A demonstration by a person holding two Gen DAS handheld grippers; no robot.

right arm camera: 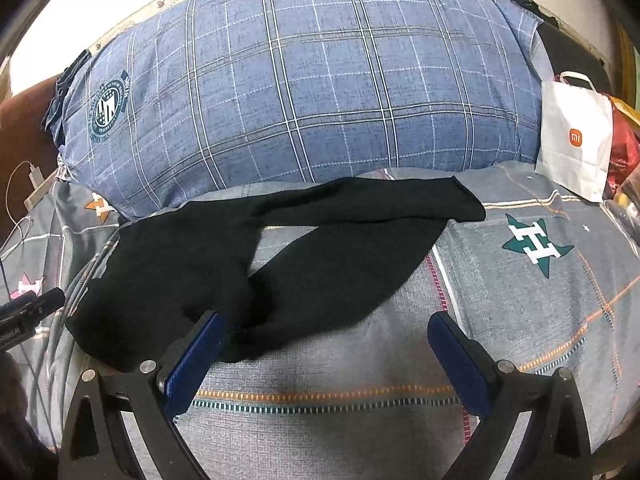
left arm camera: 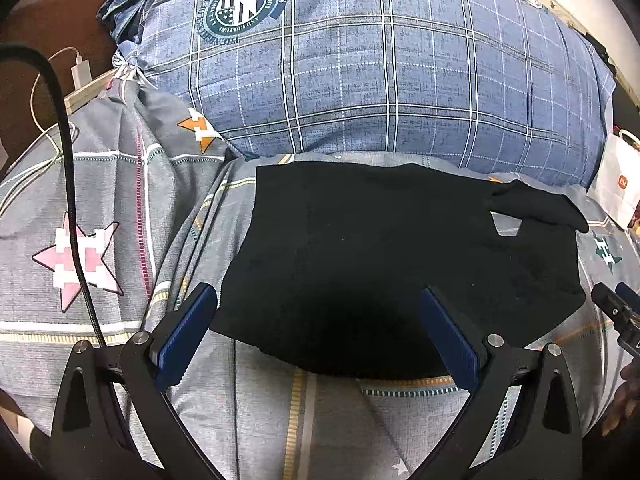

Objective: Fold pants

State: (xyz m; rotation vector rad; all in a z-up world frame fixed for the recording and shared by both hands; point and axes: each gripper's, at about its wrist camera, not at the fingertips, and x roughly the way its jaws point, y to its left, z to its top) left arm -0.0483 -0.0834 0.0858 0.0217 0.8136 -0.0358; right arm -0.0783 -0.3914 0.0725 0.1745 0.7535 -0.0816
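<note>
Pants (left arm camera: 400, 264) lie btwn (open) left claw (left arm camera: 320, 328) fingers.

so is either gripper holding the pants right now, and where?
Nothing held. Left gripper and right gripper are both open above the black pants.

Black pants (right arm camera: 192, 256), blue plaid pillow (right arm camera: 304, 92), grey star-print bedsheet (right arm camera: 520, 280)

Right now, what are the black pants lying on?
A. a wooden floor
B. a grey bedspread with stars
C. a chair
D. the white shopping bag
B: the black pants lie spread out flat on the grey bedspread with star patches, in front of the blue plaid pillow.
</note>
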